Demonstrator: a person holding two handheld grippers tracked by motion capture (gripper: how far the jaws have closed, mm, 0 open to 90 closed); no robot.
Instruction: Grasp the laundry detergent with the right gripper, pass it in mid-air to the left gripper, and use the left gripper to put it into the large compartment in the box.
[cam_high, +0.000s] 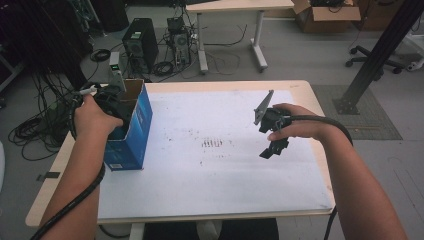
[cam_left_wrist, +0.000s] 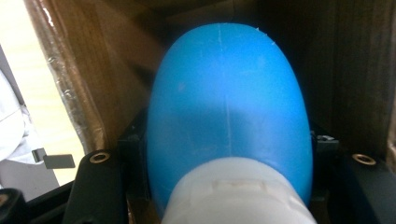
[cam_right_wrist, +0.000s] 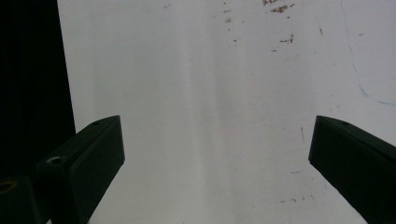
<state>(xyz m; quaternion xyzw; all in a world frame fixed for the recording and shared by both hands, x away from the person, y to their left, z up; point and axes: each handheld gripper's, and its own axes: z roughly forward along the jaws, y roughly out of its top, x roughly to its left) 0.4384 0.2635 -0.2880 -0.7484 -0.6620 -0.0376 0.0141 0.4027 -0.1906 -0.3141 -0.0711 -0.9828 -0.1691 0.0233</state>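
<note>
An open blue cardboard box (cam_high: 134, 131) stands on the left edge of the white table (cam_high: 220, 185). My left gripper (cam_high: 113, 103) reaches down into the top of the box. In the left gripper view a smooth blue rounded object (cam_left_wrist: 229, 107) with a white collar (cam_left_wrist: 236, 196) sits between the jaws, which press on both its sides, and the brown inner walls of the box (cam_left_wrist: 88, 79) surround it. My right gripper (cam_high: 270, 149) hangs over the right half of the table, open, with nothing but the bare white surface (cam_right_wrist: 210, 93) between its jaws.
Faint dark smudges (cam_high: 212, 143) mark the middle of the table. On the floor behind are computer towers (cam_high: 140, 44), tangled cables (cam_high: 35, 130), a second desk (cam_high: 235, 7), a cardboard box (cam_high: 327, 15) and an office chair base (cam_high: 372, 60). A black post (cam_high: 382, 50) rises at right.
</note>
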